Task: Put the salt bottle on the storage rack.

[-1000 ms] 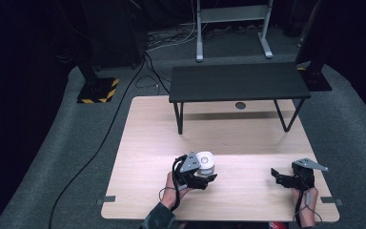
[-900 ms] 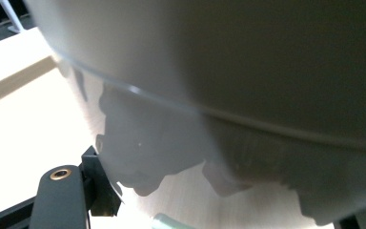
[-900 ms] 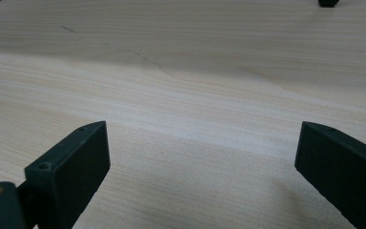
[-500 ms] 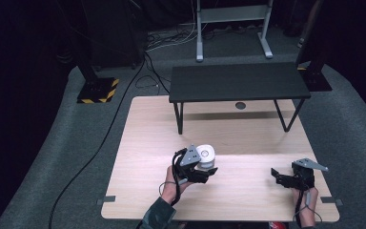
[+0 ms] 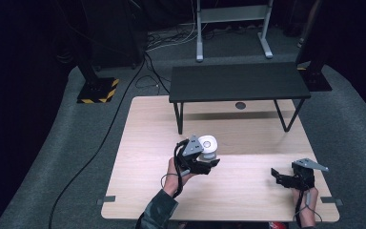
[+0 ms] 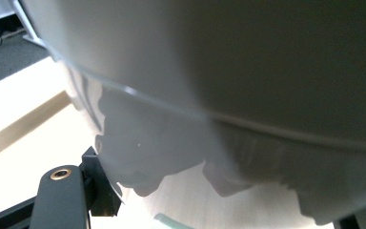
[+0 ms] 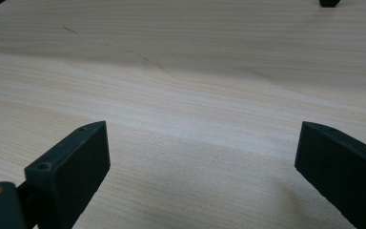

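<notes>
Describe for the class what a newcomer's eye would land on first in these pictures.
First the white container, gripped by the left gripper near the middle of the light wooden table; up close in the left gripper view it looms pale. Next the right gripper, jaws open over bare wood at the table's near right, then the black bench standing on the far half.

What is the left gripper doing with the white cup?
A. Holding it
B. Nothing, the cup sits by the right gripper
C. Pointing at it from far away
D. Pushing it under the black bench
A: in the high view the left gripper is shut on the white cup, and the cup sits right up against the camera in the left gripper view.
</notes>
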`<act>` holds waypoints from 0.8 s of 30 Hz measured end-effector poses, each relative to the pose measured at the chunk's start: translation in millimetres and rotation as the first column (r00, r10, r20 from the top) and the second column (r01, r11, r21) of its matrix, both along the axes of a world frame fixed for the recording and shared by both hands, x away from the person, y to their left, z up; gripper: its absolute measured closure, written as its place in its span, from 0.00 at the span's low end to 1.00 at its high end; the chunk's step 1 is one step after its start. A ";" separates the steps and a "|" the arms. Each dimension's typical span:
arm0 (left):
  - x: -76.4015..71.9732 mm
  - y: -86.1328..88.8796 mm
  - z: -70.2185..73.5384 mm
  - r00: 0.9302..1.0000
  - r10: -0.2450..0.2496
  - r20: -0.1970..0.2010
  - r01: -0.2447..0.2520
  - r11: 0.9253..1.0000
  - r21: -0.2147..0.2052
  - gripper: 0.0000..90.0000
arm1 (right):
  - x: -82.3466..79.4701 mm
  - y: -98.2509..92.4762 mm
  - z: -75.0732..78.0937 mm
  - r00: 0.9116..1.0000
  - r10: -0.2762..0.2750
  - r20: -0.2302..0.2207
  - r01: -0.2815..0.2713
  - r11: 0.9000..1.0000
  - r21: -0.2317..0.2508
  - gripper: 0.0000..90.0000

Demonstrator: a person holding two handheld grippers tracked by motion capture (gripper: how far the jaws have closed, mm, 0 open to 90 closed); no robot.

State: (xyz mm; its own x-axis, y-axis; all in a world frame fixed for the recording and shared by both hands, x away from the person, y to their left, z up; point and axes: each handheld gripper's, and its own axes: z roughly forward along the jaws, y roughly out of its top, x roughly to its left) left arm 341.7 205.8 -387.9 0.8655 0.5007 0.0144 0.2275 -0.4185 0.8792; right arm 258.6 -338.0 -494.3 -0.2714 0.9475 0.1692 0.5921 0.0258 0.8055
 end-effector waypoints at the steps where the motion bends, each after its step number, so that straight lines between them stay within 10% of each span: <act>1: 0.0 0.0 0.0 1.000 0.000 0.000 0.000 1.000 0.000 0.31 | 0.0 0.0 0.0 1.000 0.000 0.000 0.000 1.000 0.000 0.04; 24: 25.5 -13.0 25.6 1.000 -0.006 -0.001 0.006 1.000 0.003 0.31 | -1.0 -0.2 -0.6 1.000 -0.001 0.006 0.001 1.000 0.001 0.04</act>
State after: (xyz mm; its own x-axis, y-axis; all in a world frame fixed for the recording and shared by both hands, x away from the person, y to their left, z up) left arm 367.2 192.8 -362.3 0.8686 0.4952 0.0150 0.2256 -0.4223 0.8779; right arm 257.6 -338.2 -494.9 -0.2711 0.9477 0.1686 0.5873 0.0241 0.8090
